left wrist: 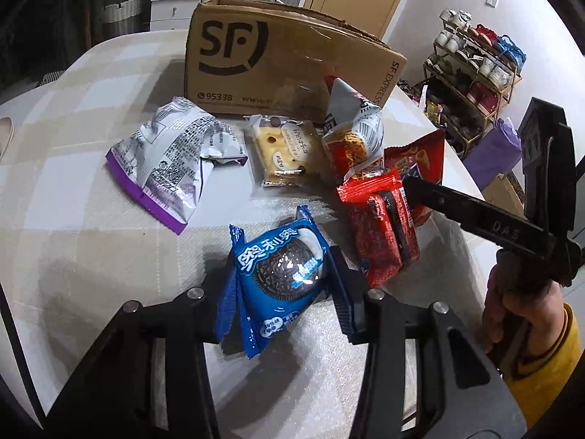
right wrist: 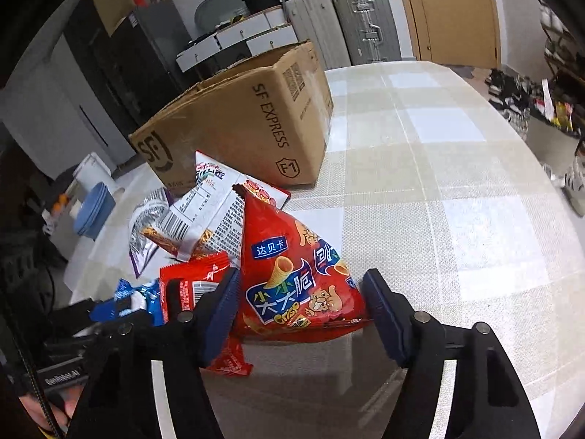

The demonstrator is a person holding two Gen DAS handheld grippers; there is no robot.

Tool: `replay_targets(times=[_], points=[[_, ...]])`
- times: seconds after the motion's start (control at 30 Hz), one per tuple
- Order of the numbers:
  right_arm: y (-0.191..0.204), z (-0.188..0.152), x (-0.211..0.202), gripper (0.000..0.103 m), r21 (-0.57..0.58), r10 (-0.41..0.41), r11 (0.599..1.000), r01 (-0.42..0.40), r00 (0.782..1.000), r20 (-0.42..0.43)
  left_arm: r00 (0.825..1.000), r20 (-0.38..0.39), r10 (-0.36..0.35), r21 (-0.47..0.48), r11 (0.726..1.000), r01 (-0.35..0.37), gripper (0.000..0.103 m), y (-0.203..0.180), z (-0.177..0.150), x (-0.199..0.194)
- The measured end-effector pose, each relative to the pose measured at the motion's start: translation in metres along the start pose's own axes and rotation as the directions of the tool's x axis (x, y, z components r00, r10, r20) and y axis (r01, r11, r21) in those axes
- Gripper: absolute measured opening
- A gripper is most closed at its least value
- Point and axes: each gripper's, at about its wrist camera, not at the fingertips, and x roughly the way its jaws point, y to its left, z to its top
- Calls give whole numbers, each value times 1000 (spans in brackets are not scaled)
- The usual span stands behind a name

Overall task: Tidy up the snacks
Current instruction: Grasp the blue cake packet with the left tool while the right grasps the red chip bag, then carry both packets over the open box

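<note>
My left gripper (left wrist: 281, 285) has its jaws around a blue Oreo packet (left wrist: 279, 278), pads touching both sides; it rests on or just above the table. My right gripper (right wrist: 299, 307) has its jaws around a red cone-snack bag (right wrist: 296, 274), pads against its sides. In the left wrist view the right gripper's finger (left wrist: 471, 212) reaches in beside a red Oreo packet (left wrist: 380, 230). Behind lie a silver-purple bag (left wrist: 172, 161), a cheese cracker pack (left wrist: 285, 153) and a noodle snack bag (left wrist: 351, 128). An open SF cardboard box (left wrist: 285, 62) stands behind them.
The table (right wrist: 457, 183) has a beige checked cloth and stretches bare to the right of the box (right wrist: 248, 117). A shoe rack (left wrist: 475, 84) stands off the table's right edge. Suitcases (right wrist: 347, 25) and drawers stand at the back wall.
</note>
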Motion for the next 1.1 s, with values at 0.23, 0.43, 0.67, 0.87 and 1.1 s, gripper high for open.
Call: replay_targets(times=[0.23, 0.43, 0.67, 0.87, 1.1], points=[[2, -7, -7, 52, 13, 37, 999, -38, 999, 19, 999, 22, -24, -7, 1000, 24, 41, 10, -16, -18], [6, -15, -31, 52, 22, 78, 997, -80, 994, 78, 998, 47, -34, -11, 999, 35, 41, 20, -30, -48], [26, -18, -84, 52, 1, 144, 989, -147, 973, 182, 994, 107, -30, 5, 1000, 30, 41, 26, -40, -96], [46, -26, -123, 52, -30, 187, 982, -185, 952, 241, 987, 156, -24, 19, 1000, 22, 41, 22, -46, -134], [59, -42, -155, 52, -34, 225, 974, -225, 930, 291, 978, 207, -19, 14, 1000, 16, 41, 23, -53, -167]])
